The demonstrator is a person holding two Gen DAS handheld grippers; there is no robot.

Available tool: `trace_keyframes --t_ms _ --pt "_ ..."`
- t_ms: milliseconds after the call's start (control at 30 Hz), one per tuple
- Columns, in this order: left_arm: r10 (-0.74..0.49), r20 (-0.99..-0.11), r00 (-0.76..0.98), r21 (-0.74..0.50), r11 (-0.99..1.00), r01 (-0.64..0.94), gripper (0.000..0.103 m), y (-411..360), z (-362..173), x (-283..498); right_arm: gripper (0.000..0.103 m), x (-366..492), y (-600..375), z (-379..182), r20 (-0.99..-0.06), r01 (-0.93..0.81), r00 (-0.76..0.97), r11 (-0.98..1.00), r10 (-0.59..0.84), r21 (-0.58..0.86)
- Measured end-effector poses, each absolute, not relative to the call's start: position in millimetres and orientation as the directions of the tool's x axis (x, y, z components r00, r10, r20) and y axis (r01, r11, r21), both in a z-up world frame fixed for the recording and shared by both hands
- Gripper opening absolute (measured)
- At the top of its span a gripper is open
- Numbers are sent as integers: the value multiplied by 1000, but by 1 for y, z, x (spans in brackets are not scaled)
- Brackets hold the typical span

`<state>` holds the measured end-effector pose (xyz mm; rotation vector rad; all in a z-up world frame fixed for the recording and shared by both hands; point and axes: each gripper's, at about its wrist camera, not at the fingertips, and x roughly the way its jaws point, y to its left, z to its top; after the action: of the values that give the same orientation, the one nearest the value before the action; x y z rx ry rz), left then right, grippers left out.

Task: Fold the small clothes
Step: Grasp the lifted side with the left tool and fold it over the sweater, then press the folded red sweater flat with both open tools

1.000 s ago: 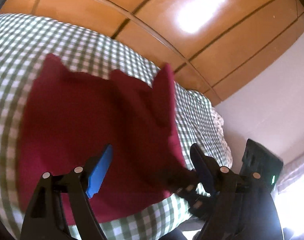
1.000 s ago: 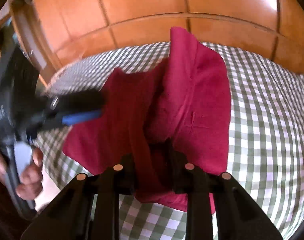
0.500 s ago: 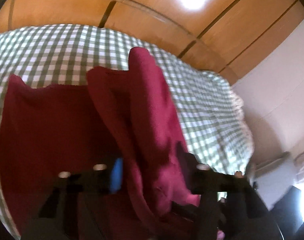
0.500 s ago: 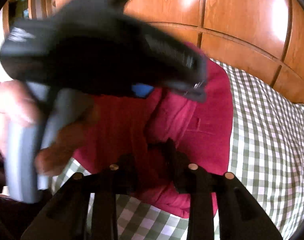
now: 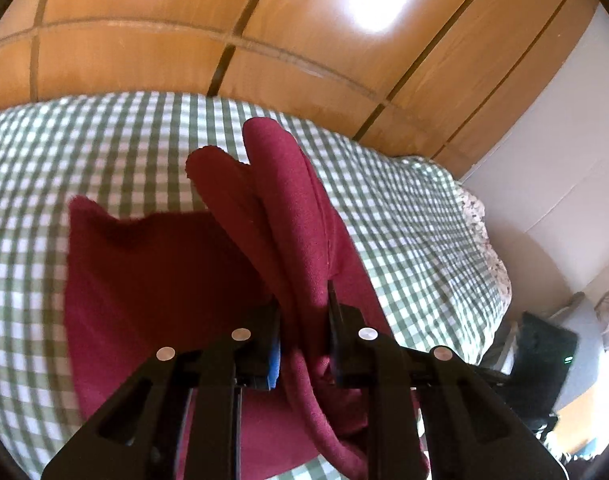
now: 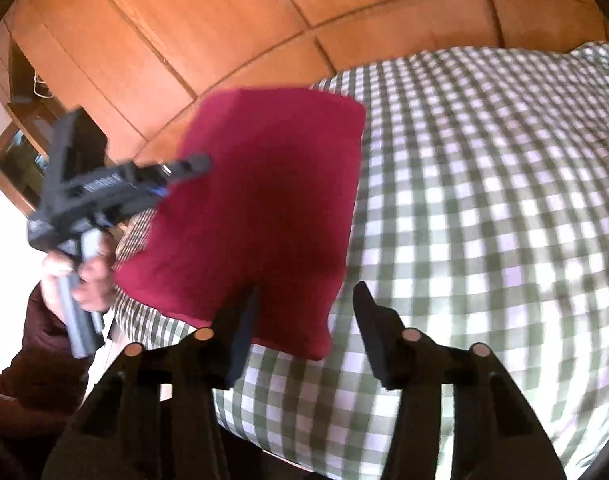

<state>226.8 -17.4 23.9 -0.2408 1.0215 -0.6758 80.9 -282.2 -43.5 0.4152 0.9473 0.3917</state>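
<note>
Dark-red knitted garment (image 5: 152, 280) lies on the green-checked bedcover (image 5: 104, 152), one side pinched and lifted by the left gripper (image 5: 304, 320). Right gripper (image 6: 304, 320) has just spread, released. Fold-over step; next, carry the lifted side across the garment

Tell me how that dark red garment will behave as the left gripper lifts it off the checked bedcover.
Likely floppy: the dark red garment bunches into soft folds where the left gripper pinches it. Probably light, since a narrow pinch raises a whole fold. It may sag or unfold: in the right wrist view, the rest lies limp on the checked bedcover.
</note>
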Motion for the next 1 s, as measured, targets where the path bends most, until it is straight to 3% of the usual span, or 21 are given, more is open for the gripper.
trace_keyframes --t_ms 133,200,333,567,633,733,867,1000 --pt "-591 -708 387 -449 799 401 18 9 37 226 45 91 -231 -35 -690 -245 476 835 546 492" --pt "-567 -715 409 -437 819 370 18 29 37 228 61 98 -210 -34 -688 -288 452 823 567 490" --pt "-500 -757 422 -409 865 290 18 67 18 233 74 106 -171 -34 -707 -368 430 824 561 431" --pt "-411 -823 393 -382 911 153 18 107 -38 231 75 122 -130 -59 -759 -396 375 832 532 388" --pt "-386 -832 398 -366 922 130 25 110 -45 230 75 122 -125 -62 -774 -392 374 843 511 368" --pt "-294 -842 452 -290 954 82 45 106 -38 224 75 118 -122 -56 -779 -410 375 844 502 347" --pt "-241 -784 571 -255 965 57 47 113 -9 200 75 99 -144 -30 -725 -412 362 798 587 441" --pt "-281 -701 656 -264 956 127 47 107 15 170 75 122 -177 -5 -654 -340 453 795 606 502"
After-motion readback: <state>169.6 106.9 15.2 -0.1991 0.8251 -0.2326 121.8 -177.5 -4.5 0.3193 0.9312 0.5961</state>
